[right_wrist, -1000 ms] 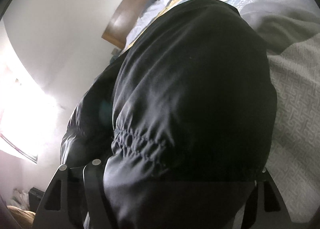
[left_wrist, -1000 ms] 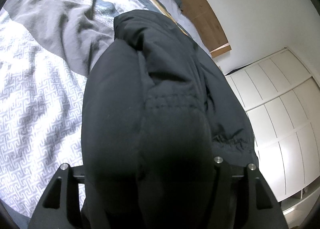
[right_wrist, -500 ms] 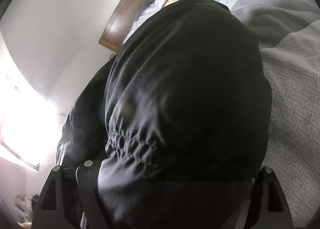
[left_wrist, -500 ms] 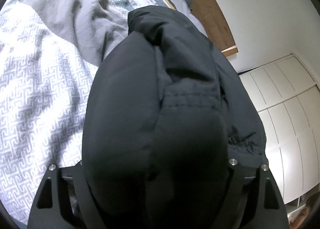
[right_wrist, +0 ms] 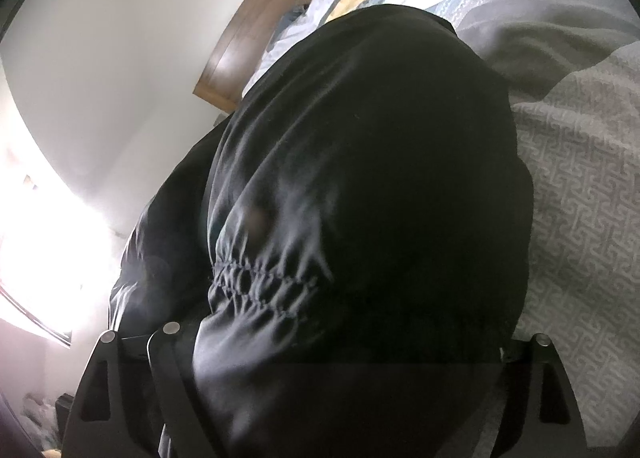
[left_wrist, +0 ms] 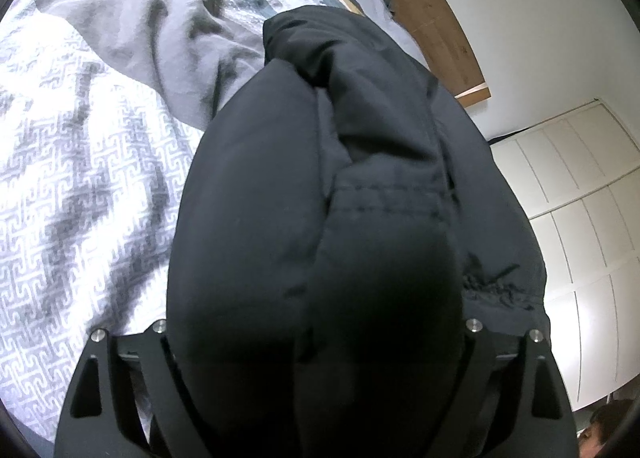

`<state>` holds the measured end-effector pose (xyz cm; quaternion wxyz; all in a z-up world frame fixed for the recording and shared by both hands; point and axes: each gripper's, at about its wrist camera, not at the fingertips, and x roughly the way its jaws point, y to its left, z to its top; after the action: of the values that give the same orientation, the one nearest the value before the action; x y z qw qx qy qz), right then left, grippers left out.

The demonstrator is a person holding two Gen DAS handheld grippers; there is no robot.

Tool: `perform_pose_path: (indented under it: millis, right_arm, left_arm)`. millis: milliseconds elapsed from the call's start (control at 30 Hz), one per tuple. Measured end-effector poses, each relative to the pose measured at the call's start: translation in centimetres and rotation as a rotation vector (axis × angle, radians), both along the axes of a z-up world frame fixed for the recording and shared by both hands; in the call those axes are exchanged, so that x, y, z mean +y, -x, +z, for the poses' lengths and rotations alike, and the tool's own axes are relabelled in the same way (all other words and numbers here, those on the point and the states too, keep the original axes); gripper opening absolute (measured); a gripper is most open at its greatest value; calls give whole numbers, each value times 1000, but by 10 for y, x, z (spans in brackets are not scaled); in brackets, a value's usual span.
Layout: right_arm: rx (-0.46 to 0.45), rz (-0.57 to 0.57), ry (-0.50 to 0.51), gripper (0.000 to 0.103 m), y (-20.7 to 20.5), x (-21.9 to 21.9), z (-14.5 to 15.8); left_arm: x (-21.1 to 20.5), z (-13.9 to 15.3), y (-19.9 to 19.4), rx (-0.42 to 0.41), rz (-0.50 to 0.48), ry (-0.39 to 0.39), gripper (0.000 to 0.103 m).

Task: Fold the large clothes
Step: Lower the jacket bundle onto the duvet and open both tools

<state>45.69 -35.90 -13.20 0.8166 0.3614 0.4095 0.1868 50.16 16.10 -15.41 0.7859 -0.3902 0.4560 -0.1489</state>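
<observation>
Both pairs of jaws have just been opening and now stand wide, yet the black padded jacket [left_wrist: 320, 238] bulges between the fingers in each view. On the left gripper [left_wrist: 316, 338] the cloth fills the whole gap, so I cannot tell for sure whether the pads have let go or are lightly pinching; my guess is a release in progress, not a grip. The right gripper [right_wrist: 324, 342] looks the same, with a gathered elastic hem [right_wrist: 260, 282] spilling across its lower centre.

The jacket lies bunched on the bed, over the grey key-patterned duvet [left_wrist: 80, 185], which fills the left of the left wrist view and the right of the right wrist view. A wooden headboard [left_wrist: 432, 9] runs along the top of both frames, and white wardrobe doors [left_wrist: 580, 217] fill the right of the left view.

To finish this step well, I would draw both grippers straight back along their own line, so the puffy fabric slips out without dragging the fold open. Pulling sideways risks catching the hem. Padding like this springs up, so a light press on top afterwards should help it lie flat.
</observation>
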Motion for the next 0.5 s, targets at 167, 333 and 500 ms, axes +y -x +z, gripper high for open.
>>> perform_pose_path:
  millis: [167,333,500]
  right_arm:
    - [-3,-16,12,91,2,0,2]
    - [-5,-45,-20,99,11,-10,2]
    - [-2,-105,-50,103,24,-33,6]
  left_arm:
    - [5,5,11,3,20,-32,88]
    - [17,13,22,-1,57,-38,88]
    - [34,29,37,6,111,-36,88]
